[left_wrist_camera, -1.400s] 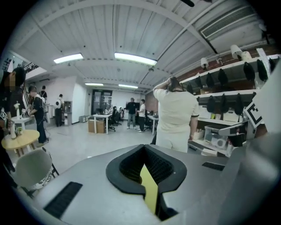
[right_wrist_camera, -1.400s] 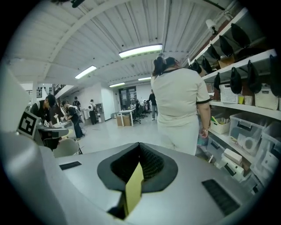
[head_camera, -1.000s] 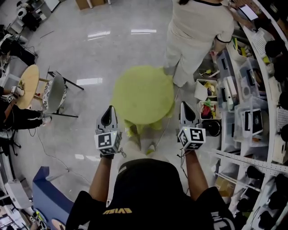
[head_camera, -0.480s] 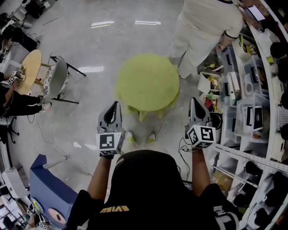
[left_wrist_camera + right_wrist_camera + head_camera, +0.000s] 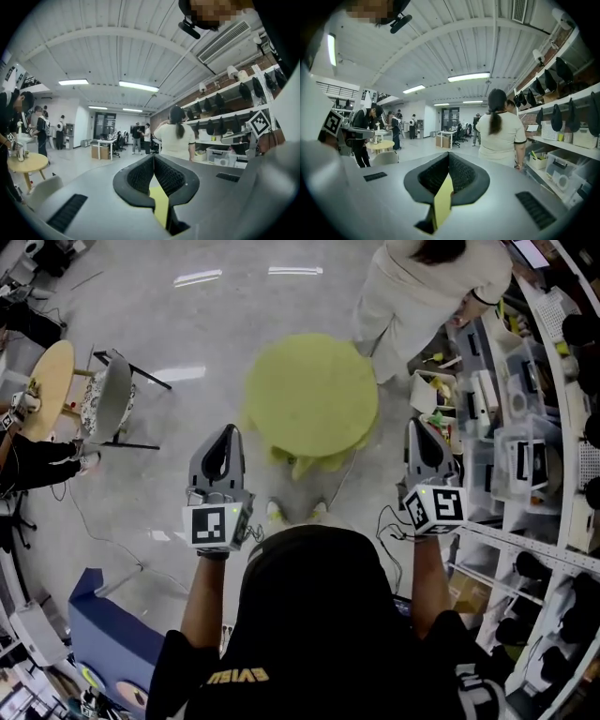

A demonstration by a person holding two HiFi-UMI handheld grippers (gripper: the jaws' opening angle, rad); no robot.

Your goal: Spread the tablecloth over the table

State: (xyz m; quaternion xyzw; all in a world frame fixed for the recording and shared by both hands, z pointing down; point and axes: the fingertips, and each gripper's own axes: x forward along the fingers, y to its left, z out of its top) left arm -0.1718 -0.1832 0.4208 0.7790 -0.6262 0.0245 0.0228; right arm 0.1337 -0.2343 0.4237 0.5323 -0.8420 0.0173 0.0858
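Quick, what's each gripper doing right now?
Left gripper: closed, holding nothing.
Right gripper: closed, holding nothing.
The yellow tablecloth is in neither.

light: bright ceiling strips | glare: floor | edges: fisheye-warped, dark corners | blur: slight

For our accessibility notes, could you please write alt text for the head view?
A yellow-green tablecloth fully covers a round table below; the left gripper and right gripper hover either side. A person in white stands beyond.
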